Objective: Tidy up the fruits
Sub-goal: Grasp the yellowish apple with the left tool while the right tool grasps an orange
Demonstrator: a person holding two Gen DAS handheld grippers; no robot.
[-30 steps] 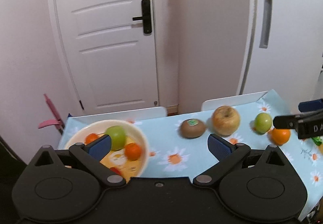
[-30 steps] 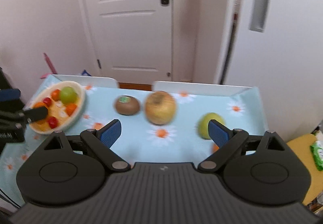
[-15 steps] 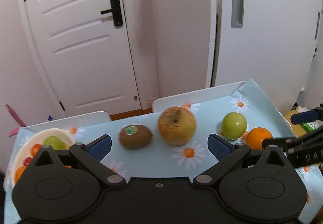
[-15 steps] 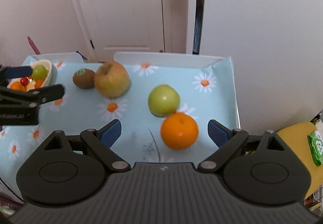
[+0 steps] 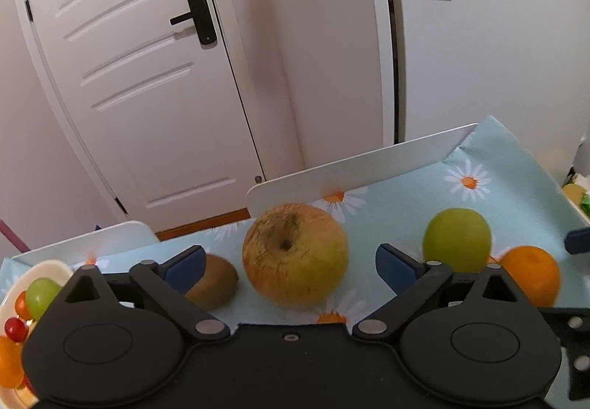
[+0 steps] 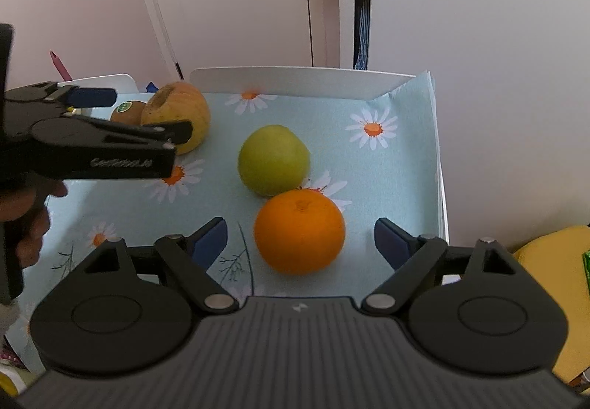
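In the left wrist view, my left gripper is open with a large yellow-brown apple between its fingers, not gripped. A kiwi lies just left of it, a green apple and an orange to the right. In the right wrist view, my right gripper is open around the orange, with the green apple just beyond it. The left gripper also shows there, at the big apple and kiwi.
A cream bowl with a green fruit, small oranges and red cherry tomatoes sits at the table's left end. The table has a pale blue daisy cloth and white raised panels along its far edge. A door and white wall stand behind.
The left gripper swung right from the bowl and closed in on the big apple. The right gripper moved right and forward until the orange lies between its open fingers.
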